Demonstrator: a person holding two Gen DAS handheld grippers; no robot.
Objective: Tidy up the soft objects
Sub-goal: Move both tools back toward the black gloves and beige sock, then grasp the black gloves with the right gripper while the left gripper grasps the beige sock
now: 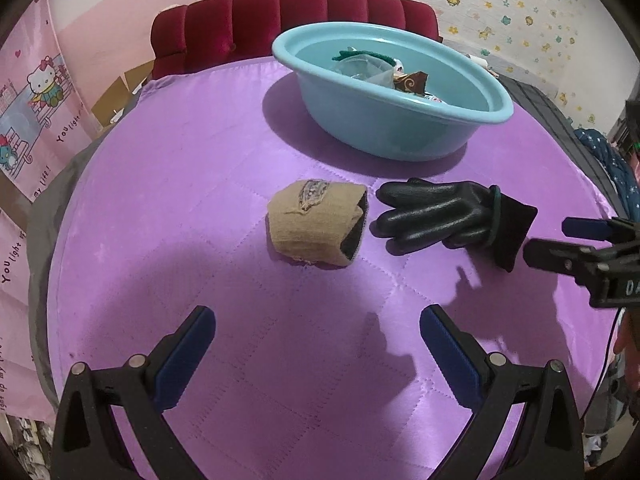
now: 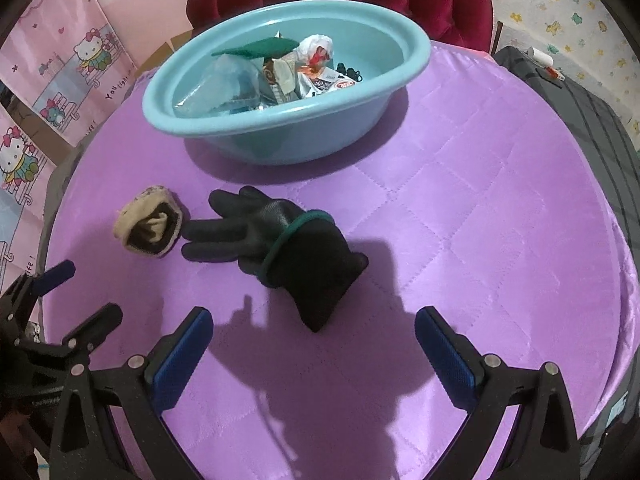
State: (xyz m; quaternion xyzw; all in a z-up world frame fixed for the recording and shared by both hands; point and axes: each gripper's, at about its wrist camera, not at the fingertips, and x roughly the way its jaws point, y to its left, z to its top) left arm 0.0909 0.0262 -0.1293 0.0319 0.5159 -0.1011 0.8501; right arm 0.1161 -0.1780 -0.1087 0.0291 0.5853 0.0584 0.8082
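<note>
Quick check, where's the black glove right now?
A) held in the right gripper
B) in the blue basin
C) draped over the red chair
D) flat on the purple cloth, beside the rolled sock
D: the black glove lies on the purple cloth beside the rolled sock; both grippers are open and empty.

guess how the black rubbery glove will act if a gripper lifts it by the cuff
The black rubbery glove with a green band lies slumped, so it probably droops, fingers dangling. It looks light. Its glossy coated fingers may slip more than the fabric cuff.
</note>
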